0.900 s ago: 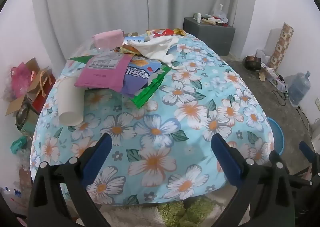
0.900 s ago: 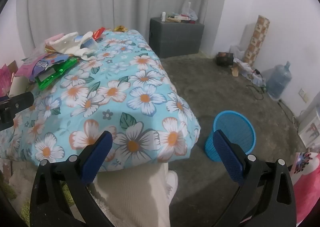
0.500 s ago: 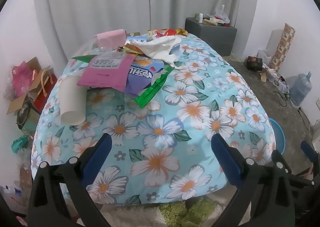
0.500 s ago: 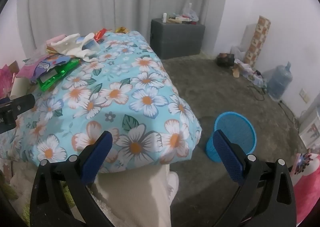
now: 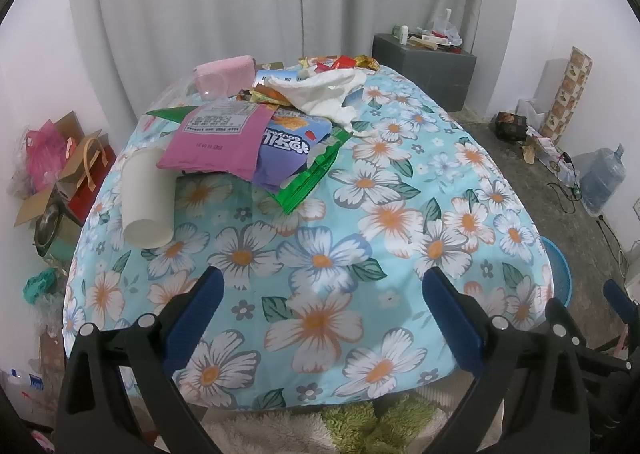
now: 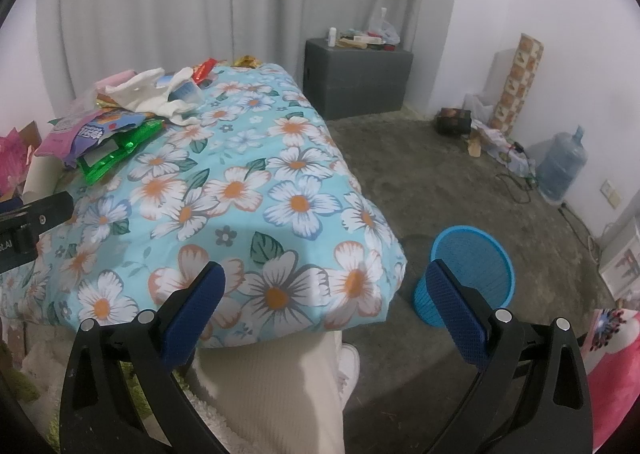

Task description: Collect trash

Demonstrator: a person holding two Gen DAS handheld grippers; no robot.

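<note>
Trash lies at the far left of the flowered table: a white paper cup on its side, a pink packet, a purple snack bag, a green foil wrapper, a white cloth and small wrappers. The pile also shows in the right wrist view. A blue bin stands on the floor right of the table. My left gripper is open and empty over the table's near edge. My right gripper is open and empty by the table's near right corner.
A grey cabinet with clutter stands at the back. A water jug, cables and a patterned roll line the right wall. Boxes and bags sit on the floor left of the table. A person's leg is below the right gripper.
Both grippers have shifted slightly; the views drift a little. Both stay open and empty, and the trash has not moved.
</note>
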